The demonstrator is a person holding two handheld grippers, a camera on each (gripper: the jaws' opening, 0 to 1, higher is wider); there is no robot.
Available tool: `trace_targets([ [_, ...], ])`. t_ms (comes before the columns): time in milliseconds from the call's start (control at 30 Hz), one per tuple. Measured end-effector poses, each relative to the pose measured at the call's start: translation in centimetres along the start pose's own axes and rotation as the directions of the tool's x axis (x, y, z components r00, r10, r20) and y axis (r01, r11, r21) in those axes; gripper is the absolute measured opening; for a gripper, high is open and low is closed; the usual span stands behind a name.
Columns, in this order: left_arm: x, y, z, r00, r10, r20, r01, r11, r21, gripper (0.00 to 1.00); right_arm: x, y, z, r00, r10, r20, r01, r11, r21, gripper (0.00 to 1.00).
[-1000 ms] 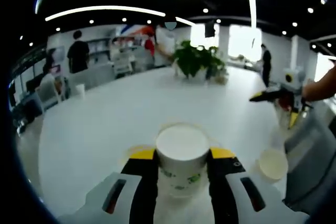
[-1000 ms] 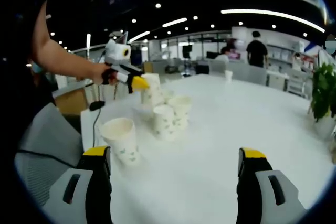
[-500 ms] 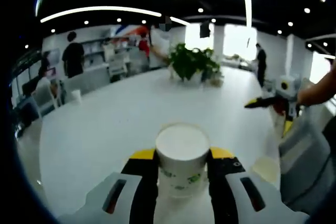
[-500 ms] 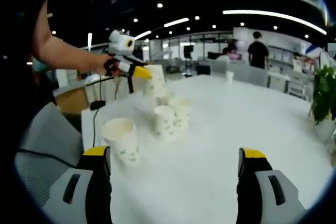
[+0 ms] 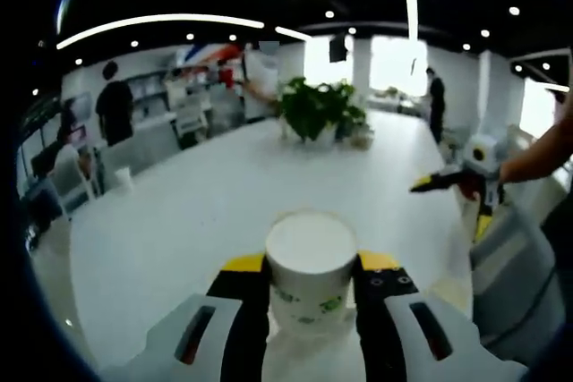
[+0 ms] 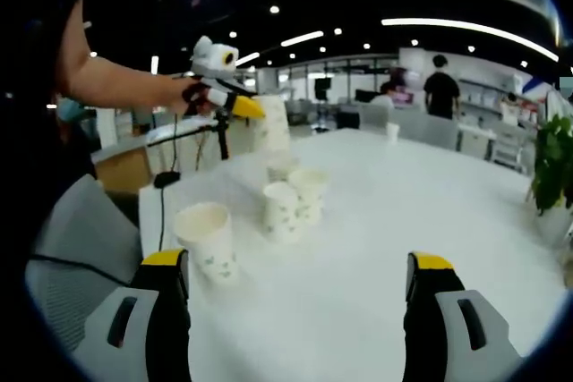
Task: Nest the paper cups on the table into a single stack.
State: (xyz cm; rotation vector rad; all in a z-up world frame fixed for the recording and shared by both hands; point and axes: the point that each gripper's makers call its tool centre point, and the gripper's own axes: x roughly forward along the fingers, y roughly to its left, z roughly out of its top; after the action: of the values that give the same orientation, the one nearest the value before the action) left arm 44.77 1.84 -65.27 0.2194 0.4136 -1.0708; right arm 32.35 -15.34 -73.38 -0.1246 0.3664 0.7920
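My left gripper (image 5: 312,263) is shut on a white paper cup (image 5: 312,243) with green print, held upright above the white table (image 5: 215,185). In the right gripper view the left gripper (image 6: 242,106) holds that cup (image 6: 273,123) in the air, above a cluster of cups. The cluster has three cups (image 6: 281,210) (image 6: 311,191) (image 6: 283,165), all upright. A separate cup (image 6: 208,241) stands nearer, by the table's edge. My right gripper (image 6: 298,266) is open with nothing between its jaws, low over the table. It also appears in the left gripper view as the right gripper (image 5: 450,201).
A potted plant (image 5: 313,109) (image 6: 551,167) stands on the far part of the table. A small lone cup (image 6: 391,131) sits at the far edge. A grey chair (image 6: 76,221) and a cable (image 6: 161,212) are by the near table edge. People stand in the background.
The left gripper has risen with its cup, up and away from the cluster. A cup that stood under it now shows on the table. The right gripper has stayed still and open.
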Motion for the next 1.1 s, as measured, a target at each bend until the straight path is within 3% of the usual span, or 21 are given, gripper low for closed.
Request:
trace_targets([
  [767, 0.4, -1.3, 1.1, 0.998, -0.054, 0.013, 0.053, 0.998, 0.023, 0.34, -0.1, -0.1, 0.4, 1.0, -0.004, 0.01, 0.005, 1.0, -0.006, 1.0],
  [1100, 0.5, -3.0, 2.3, 0.995, -0.091, 0.032, 0.089, 0.995, 0.048, 0.34, -0.2, 0.0, 1.3, 1.0, -0.002, 0.029, 0.003, 1.0, -0.016, 1.0],
])
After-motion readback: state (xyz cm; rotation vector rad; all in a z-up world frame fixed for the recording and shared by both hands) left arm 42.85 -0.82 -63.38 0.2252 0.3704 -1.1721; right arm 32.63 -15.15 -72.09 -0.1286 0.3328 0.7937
